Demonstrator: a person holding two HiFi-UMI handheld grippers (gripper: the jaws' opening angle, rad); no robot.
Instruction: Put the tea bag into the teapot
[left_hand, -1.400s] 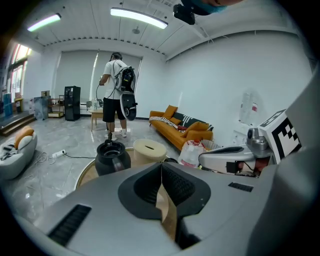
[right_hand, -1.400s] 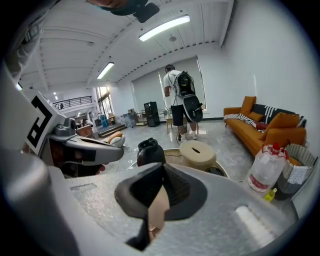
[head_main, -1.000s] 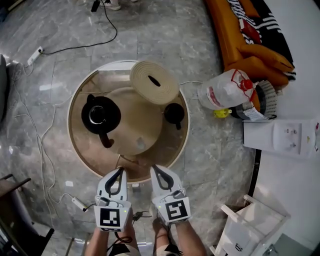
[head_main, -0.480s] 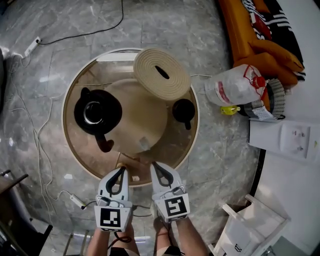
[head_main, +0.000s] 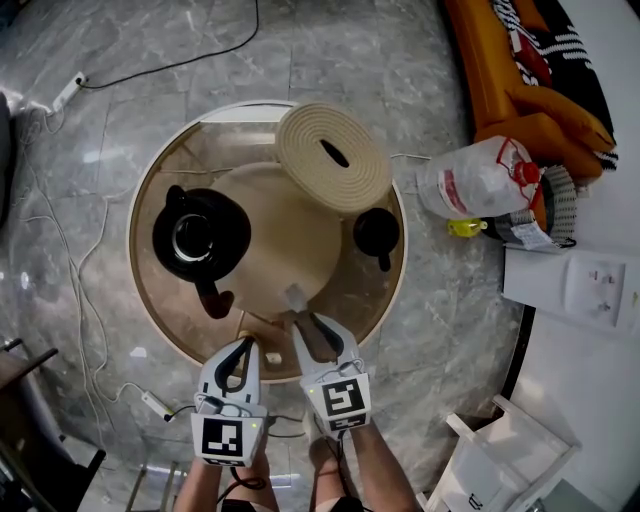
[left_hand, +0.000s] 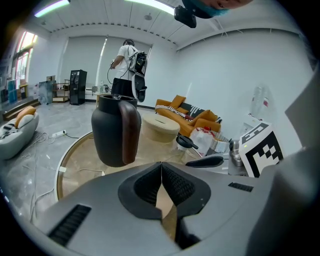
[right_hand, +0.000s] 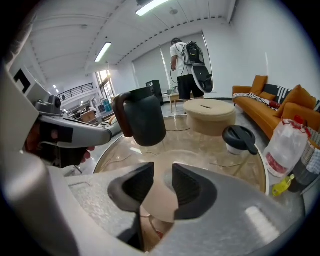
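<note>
In the head view, a round table (head_main: 150, 305) is seen on a marble floor, with the black teapot (head_main: 200, 238) set open-topped on its left side and the teapot's black lid (head_main: 377, 233) laid apart on the right. A round woven box (head_main: 333, 158) is placed at the far edge. The tea bag (head_main: 296, 297) is seen lying on the tabletop near the front rim, just ahead of the tips of the right gripper (head_main: 312, 322); the left gripper (head_main: 243, 348) is held beside it, over the table's front rim. An orange sofa (head_main: 520, 70) and a plastic bag (head_main: 480, 180) are seen off to the right. In the left gripper view, the jaws of the left gripper (left_hand: 161, 167) are pressed together with nothing between them; the teapot (left_hand: 115, 131) is seen ahead, handle turned toward the camera, and a person (left_hand: 127, 65) is seen far behind. In the right gripper view, the jaws of the right gripper (right_hand: 163, 175) are parted, having just been opening; only pale tabletop is made out in the gap, and the tea bag cannot be picked out there. The teapot (right_hand: 142, 116), woven box (right_hand: 209, 115) and lid (right_hand: 239, 136) are seen beyond.
</note>
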